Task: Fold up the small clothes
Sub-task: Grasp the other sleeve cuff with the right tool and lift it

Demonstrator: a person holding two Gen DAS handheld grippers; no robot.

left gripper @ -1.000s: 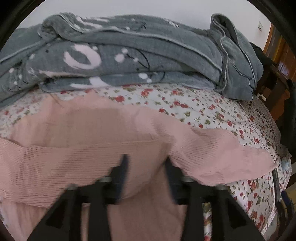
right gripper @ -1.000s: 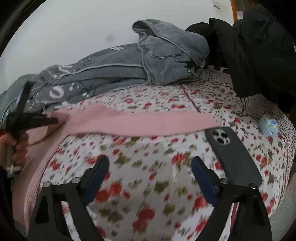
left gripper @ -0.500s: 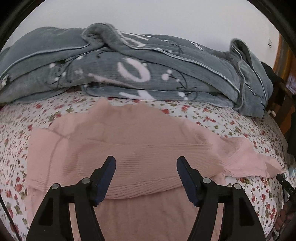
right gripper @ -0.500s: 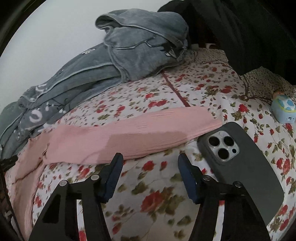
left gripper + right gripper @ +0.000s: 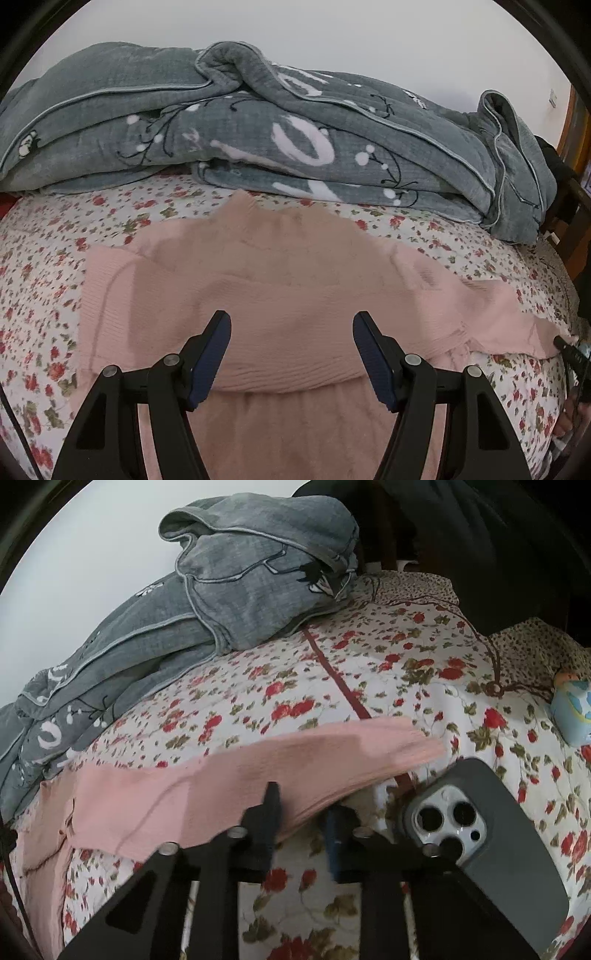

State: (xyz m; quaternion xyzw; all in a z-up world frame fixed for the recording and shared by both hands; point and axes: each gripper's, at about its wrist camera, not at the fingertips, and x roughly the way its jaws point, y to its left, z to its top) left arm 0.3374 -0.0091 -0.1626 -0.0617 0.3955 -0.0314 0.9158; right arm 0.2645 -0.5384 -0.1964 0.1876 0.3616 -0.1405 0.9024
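Pink knit top spread on bed; soft, limp, likely stretchy. Left gripper wide open, empty, above its body; right gripper pinching sleeve near the cuff

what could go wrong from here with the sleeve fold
The right gripper pinches only the lower edge of the pink ribbed-knit sweater's sleeve, so the knit may slip out mid-fold. The dark-cased smartphone lies just beside the cuff; a swing could knock it. The left gripper is open above the body, leaving it unpinned and free to drag.
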